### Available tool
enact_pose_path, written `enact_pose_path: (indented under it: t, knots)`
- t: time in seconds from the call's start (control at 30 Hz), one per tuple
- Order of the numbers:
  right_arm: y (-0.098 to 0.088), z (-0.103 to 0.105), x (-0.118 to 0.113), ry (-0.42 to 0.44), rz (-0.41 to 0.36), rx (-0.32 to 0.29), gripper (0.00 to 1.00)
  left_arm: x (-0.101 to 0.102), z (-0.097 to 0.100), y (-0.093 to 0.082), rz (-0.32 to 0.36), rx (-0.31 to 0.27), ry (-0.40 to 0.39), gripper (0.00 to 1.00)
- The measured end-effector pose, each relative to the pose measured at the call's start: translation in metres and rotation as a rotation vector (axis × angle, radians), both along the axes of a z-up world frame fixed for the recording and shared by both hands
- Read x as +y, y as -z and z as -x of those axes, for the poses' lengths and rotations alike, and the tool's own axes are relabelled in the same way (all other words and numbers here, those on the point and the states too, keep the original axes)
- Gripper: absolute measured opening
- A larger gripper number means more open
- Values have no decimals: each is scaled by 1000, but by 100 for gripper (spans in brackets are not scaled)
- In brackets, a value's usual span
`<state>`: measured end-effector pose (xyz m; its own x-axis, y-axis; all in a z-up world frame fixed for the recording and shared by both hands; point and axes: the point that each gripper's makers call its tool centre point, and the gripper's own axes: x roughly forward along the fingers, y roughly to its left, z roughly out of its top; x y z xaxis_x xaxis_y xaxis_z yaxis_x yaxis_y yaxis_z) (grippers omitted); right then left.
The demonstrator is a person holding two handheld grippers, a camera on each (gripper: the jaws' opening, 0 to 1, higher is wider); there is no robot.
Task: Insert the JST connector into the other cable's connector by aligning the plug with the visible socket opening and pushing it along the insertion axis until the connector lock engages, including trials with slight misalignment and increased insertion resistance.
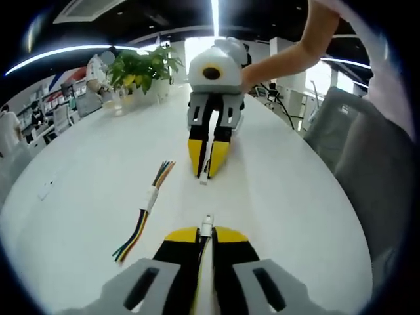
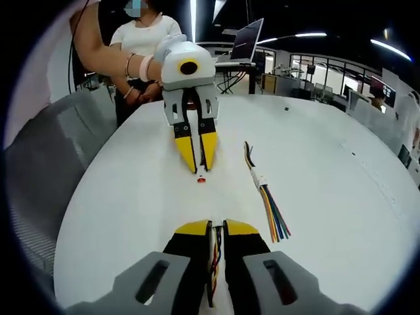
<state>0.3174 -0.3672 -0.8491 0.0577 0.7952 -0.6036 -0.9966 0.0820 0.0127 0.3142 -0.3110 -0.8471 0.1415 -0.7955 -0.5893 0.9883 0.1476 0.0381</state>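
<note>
JST connector (image 1: pixel 207 225), a small white plug, pokes out between the closed yellow tips of the left gripper (image 1: pixel 206 234) at the bottom centre of the left gripper view. Facing it, just above frame centre, the right gripper (image 1: pixel 209 172) points down toward it with its yellow jaws pinched on the other cable's connector (image 1: pixel 204 178), a small pale piece at the tips. The two connectors are apart, with bare white table (image 1: pixel 295 197) between them, and roughly in line.

From the right gripper view, the right gripper (image 2: pixel 217 230) rises at the bottom centre, jaws closed on thin coloured wires (image 2: pixel 213 262) that run down between them. The left gripper (image 2: pixel 198 168) stands at upper centre, tips closed, with a small reddish bit of the plug just below them.

Lying loose on the table is a spare bundle of multicoloured wires (image 1: pixel 143 213), left of centre in the left gripper view, banded with a white wrap midway. A potted plant (image 1: pixel 146 69) stands at the upper left, a grey chair (image 1: pixel 367 164) on the right edge. A person (image 2: pixel 146 39) in a white top stands at the upper left of the right gripper view.
</note>
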Motion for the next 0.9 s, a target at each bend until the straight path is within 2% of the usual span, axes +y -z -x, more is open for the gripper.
enact_pose_path:
  t: [0.37, 0.47, 0.53, 0.9]
  knots:
    - [-1, 0, -1, 1, 11, 19, 4, 0, 0, 0, -1, 9, 1, 1]
    - [-2, -1, -2, 1, 16, 13, 4, 2, 2, 0, -26, 13, 11, 1]
    - [-4, -1, -1, 2, 12, 13, 4, 3, 2, -1, -44, -6, 23, 1]
    - [-19, 2, 10, -23, -9, -8, 4, -4, -1, -20, -21, -20, 17, 1]
